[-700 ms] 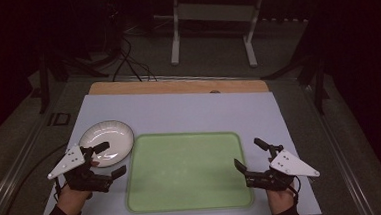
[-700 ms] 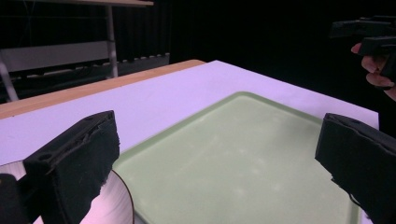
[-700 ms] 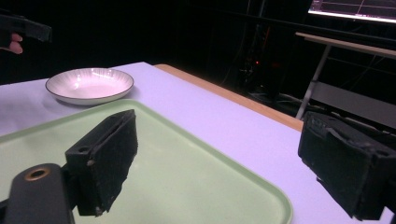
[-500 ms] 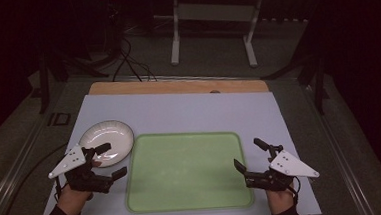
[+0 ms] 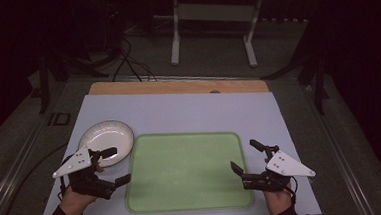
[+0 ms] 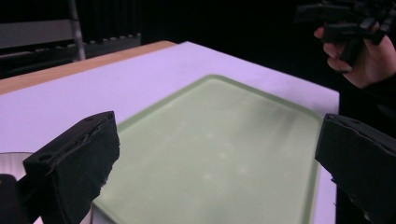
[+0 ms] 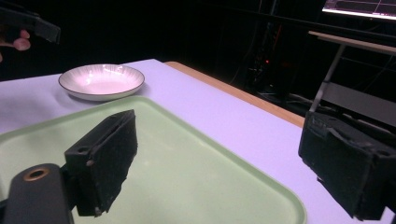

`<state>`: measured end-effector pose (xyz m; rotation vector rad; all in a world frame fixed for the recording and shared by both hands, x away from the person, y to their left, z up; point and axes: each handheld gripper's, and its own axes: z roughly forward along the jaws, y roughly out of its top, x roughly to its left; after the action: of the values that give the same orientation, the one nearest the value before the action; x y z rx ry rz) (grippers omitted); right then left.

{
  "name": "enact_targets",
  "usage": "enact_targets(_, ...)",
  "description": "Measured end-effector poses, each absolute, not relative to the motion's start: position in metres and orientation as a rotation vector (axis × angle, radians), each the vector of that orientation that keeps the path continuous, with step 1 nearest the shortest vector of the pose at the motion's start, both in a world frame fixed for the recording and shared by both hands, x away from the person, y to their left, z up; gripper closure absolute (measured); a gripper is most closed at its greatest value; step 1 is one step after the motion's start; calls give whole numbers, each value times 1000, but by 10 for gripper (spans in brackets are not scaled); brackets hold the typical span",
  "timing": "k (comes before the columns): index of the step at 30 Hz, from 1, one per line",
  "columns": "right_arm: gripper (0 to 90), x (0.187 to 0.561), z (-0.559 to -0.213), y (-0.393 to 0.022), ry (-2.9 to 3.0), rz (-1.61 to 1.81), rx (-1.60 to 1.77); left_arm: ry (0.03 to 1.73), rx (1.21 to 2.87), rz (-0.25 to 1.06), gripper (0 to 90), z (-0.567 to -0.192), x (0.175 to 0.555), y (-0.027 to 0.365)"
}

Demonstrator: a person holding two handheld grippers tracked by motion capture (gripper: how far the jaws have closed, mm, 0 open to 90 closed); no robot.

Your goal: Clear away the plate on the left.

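I hold my left gripper [image 5: 116,165] at the left edge of the green tray [image 5: 187,170], jaws spread wide with nothing between them, one jaw over the near rim of the white plate [image 5: 106,139]. The plate sits on the desk [image 5: 189,112] just beside the tray's far left corner. My right gripper [image 5: 244,156] hovers at the tray's right edge, also wide open and empty. The tray's surface lies bare between my grippers, and beyond its far edge the desk's pale cover runs open to the wooden strip [image 5: 177,86].
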<state>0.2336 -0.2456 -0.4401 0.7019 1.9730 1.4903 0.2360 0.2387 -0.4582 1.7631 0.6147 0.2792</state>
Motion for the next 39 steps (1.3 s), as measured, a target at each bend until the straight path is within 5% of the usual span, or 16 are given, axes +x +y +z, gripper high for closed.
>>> enact_targets(39, 113, 229, -436, -240, 1965, 1522, 657, 578, 1876, 353, 1, -379, 251, 239)
